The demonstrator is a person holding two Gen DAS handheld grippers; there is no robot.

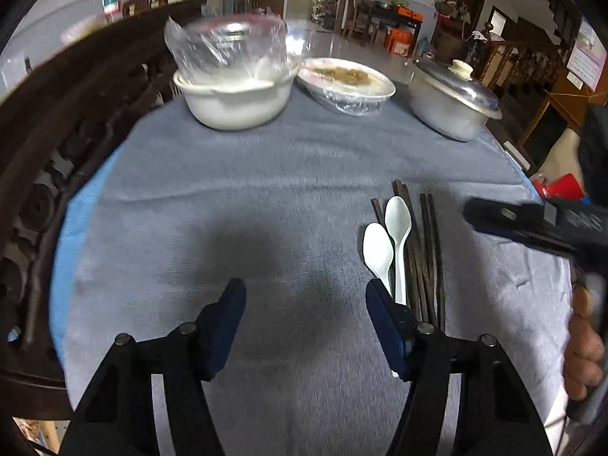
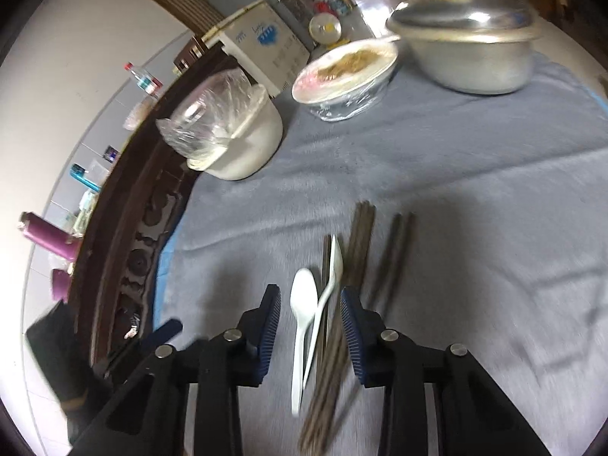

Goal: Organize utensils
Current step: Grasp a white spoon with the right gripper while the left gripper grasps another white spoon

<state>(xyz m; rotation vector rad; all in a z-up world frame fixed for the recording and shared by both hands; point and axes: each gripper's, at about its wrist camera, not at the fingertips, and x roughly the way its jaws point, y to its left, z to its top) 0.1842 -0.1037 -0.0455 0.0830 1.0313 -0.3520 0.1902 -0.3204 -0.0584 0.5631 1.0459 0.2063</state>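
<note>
My right gripper (image 2: 309, 326) hangs with jaws apart over the spoons (image 2: 304, 304) and chopsticks (image 2: 357, 250), ready to gather them; left gripper (image 1: 306, 298), also spread, waits left of them on the surface (image 1: 266, 190).

- Left gripper (image 1: 306, 296): black angular linkage arms, round silver pivot screws, dark blue finger pads.
- Right gripper (image 2: 311, 304): same black frame, blue pads (image 2: 270, 326) ribbed.
- Right hand (image 1: 585, 357): bare skin, seemingly a dark sleeve above, blurred.
</note>
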